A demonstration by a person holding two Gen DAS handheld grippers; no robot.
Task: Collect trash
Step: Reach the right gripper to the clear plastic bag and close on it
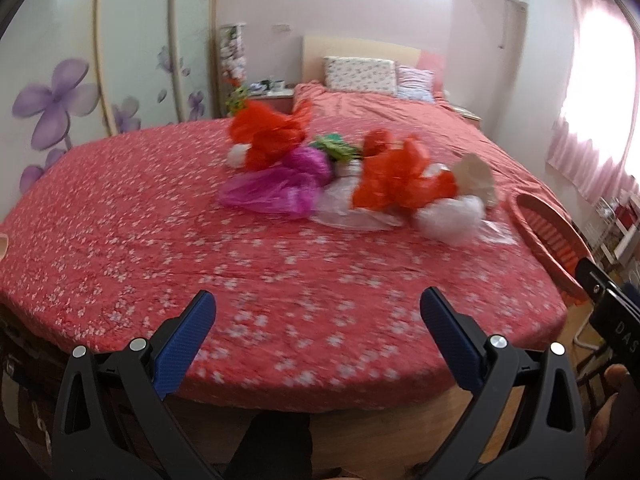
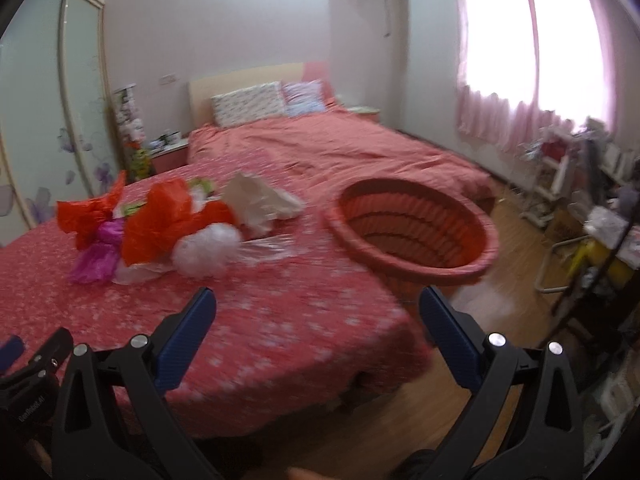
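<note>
A heap of trash lies on the red flowered bed cover: red plastic bags, a purple bag, a white crumpled bag, beige paper and a green wrapper. A red ribbed basket stands at the bed's right edge. My left gripper is open and empty, above the near bed edge. My right gripper is open and empty, in front of the basket.
Pillows and a headboard are at the far end. A wardrobe with purple flowers is on the left. Cluttered shelves and a chair stand on the right, under a curtained window. Wooden floor lies below the bed.
</note>
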